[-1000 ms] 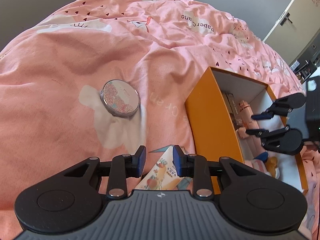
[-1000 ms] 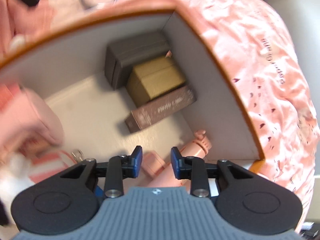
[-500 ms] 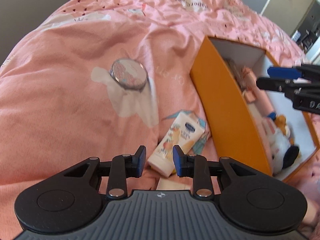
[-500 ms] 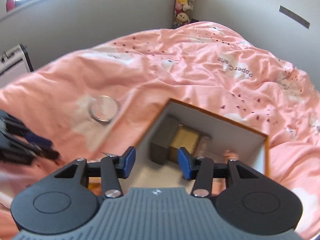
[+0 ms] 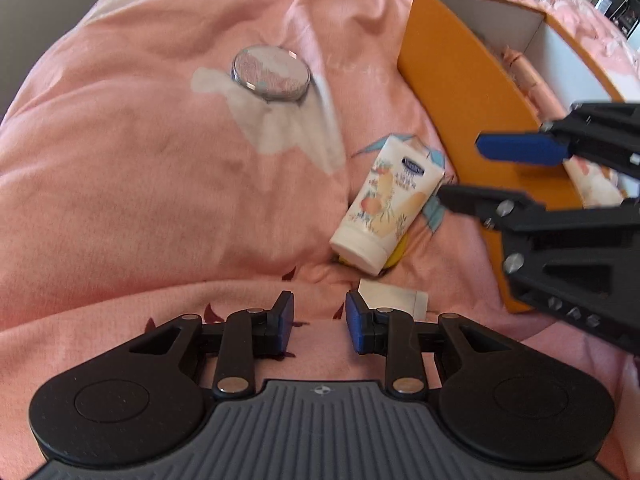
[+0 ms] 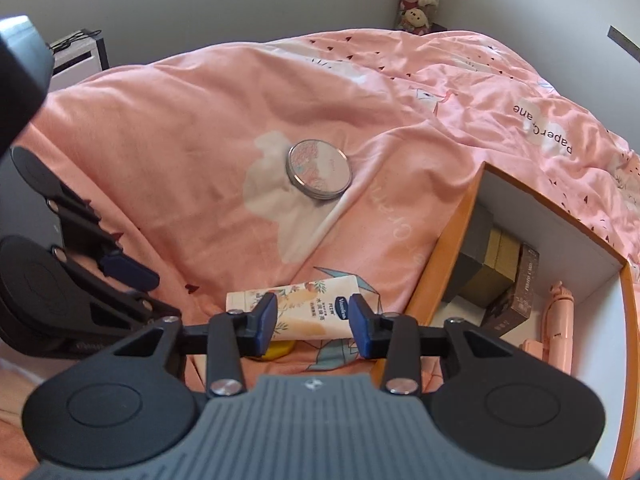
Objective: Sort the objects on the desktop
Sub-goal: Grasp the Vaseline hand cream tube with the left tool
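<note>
The right gripper (image 6: 313, 320) hovered above the cream tube (image 5: 386, 204), jaws closing, nothing gripped. The left gripper (image 5: 319, 322) stood partly open and empty. The tube lay on the pink quilt (image 5: 140, 168) beside the orange box (image 5: 448, 92) (round tin (image 6: 319, 175) farther off).

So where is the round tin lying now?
The round tin lies flat on the pink duvet, left of the orange box and beyond the lotion tube.

Right gripper (image 6: 312, 320) closing its jaws above a cream tube (image 6: 304, 312) lying on the pink blanket (image 6: 200, 140), round tin (image 6: 319, 175) sitting farther off, orange box (image 6: 448, 256) sitting beside.
</note>
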